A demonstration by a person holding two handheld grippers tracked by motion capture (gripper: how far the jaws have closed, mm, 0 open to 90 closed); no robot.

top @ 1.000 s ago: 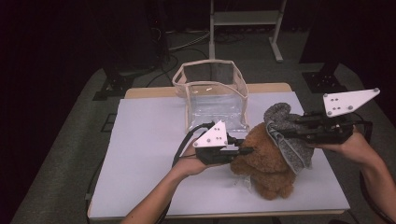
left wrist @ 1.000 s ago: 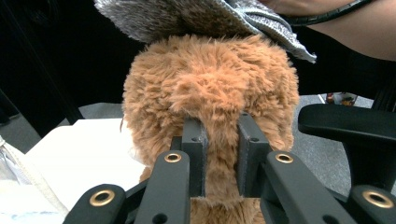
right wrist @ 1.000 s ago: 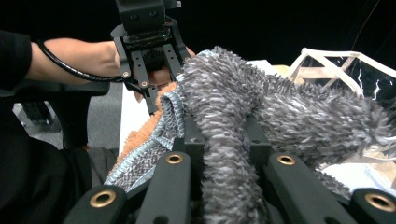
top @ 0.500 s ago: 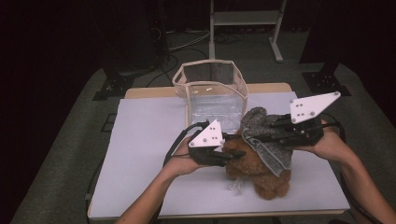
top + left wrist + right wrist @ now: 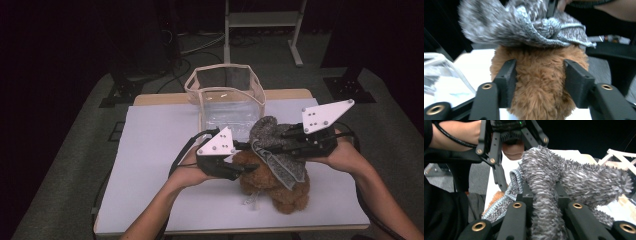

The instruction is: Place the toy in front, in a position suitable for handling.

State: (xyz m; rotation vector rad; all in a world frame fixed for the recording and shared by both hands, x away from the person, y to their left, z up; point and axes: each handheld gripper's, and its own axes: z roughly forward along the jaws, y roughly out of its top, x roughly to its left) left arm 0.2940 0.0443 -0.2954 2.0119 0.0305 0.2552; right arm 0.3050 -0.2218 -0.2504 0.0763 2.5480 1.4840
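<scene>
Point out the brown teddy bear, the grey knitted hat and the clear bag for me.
Teddy bear (image 5: 280,187), high view, on its furry body.
Hat (image 5: 267,131), high view, on its fuzzy top.
Bag (image 5: 227,95), high view, on its front wall.

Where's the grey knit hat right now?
High view: the grey knit hat sits right of centre on the brown teddy bear, pinched by the right gripper, just in front of the clear bag.

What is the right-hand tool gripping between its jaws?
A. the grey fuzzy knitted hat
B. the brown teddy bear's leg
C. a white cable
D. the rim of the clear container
A: in the right gripper view the right gripper has its jaws pinched on a fold of the grey fuzzy hat, held over the brown teddy bear.
</scene>
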